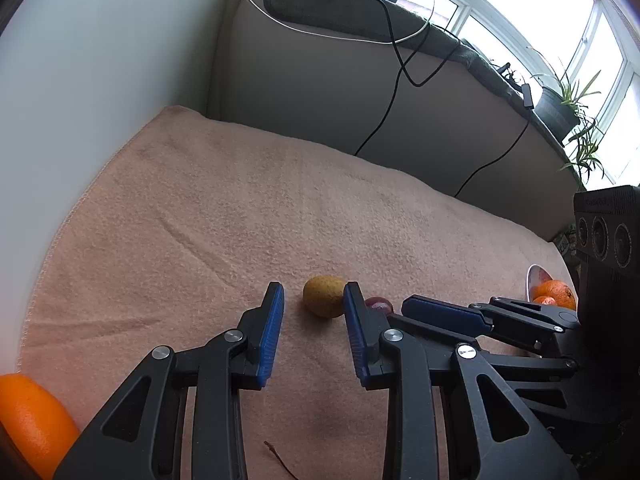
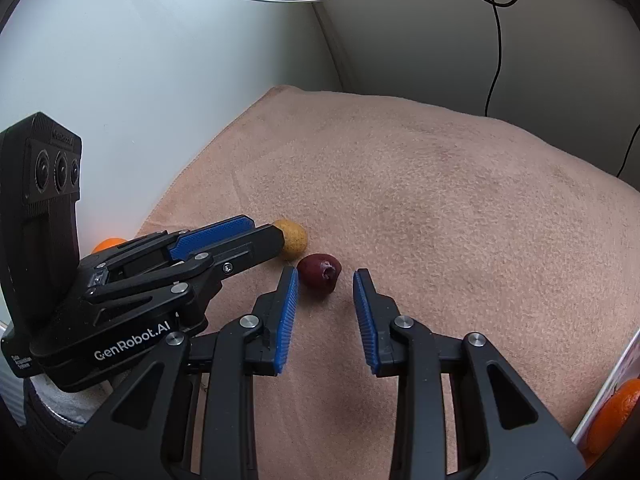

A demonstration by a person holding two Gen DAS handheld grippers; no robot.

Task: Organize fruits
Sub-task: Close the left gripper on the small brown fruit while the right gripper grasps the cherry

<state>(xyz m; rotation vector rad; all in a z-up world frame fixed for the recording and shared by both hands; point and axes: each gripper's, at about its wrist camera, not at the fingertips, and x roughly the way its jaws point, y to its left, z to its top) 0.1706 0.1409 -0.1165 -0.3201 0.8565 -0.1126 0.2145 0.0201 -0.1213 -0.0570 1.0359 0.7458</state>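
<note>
Left gripper (image 1: pixel 314 304) fingers apart, empty; right gripper (image 2: pixel 326 284) likewise. Small yellow-brown oval fruit (image 1: pixel 324 295), dark-red round fruit (image 2: pixel 320 272): probably light, soft; pinch mid-body gently.

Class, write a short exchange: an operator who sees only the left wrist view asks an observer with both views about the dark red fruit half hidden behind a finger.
Operator: I see only a sliver of the dark red fruit. What does the whole of it look like?
Observer: The dark red fruit is roundish, with a pale, torn-looking spot on the side facing the right wrist camera.
Operator: How does it lie relative to the right gripper?
Observer: It lies just at the tips of the right gripper, nearer the finger on the picture's left; neither of the fingers presses on it.
</note>
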